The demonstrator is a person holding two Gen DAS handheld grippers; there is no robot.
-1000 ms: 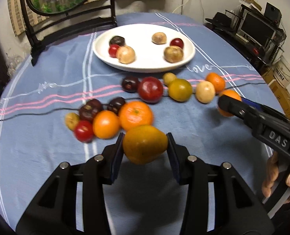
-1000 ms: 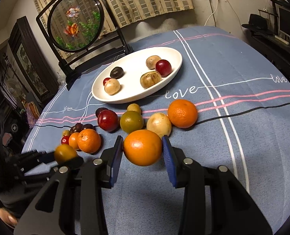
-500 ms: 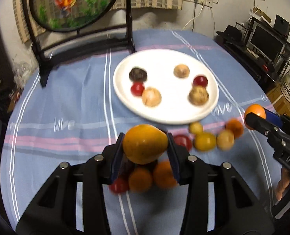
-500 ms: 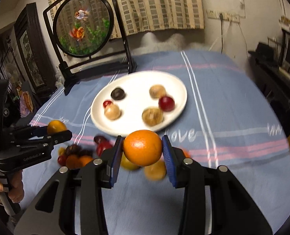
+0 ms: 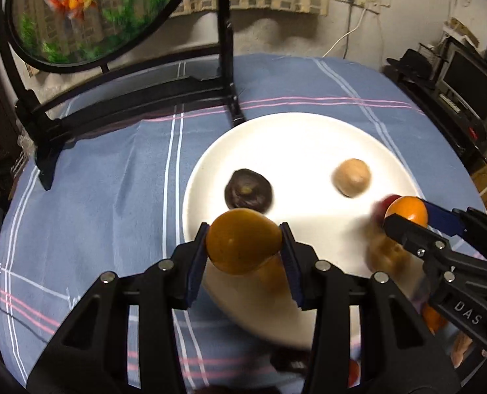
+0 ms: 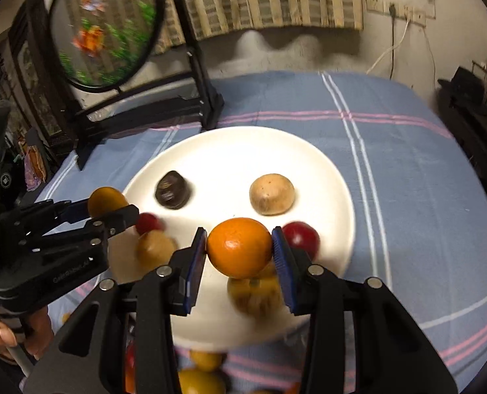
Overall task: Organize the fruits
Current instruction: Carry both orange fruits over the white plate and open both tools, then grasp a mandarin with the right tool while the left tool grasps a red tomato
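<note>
Two tongs, each clamped on one fruit: left tongs [image 5: 243,244] pinching a yellow-orange pear-shaped fruit [image 5: 242,244] between blue pads, right tongs [image 6: 240,249] pinching an orange [image 6: 239,247]. Both held above the near rim of one white plate [image 6: 230,151] on the blue striped counter [image 6: 407,170]. On the plate beyond the right tongs: one dark wrinkled fruit [image 6: 173,189], one tan round fruit [image 6: 271,193], two red ones [image 6: 301,238], and two blurred tan fruits nearer the tips. A few more fruits blurred on the cloth under the right tongs. Behind the plate, one round goldfish screen [image 5: 79,10] on a black stand. A second ago over the loose row of fruit, plate far ahead; now carried forward over the plate, grip unchanged.
</note>
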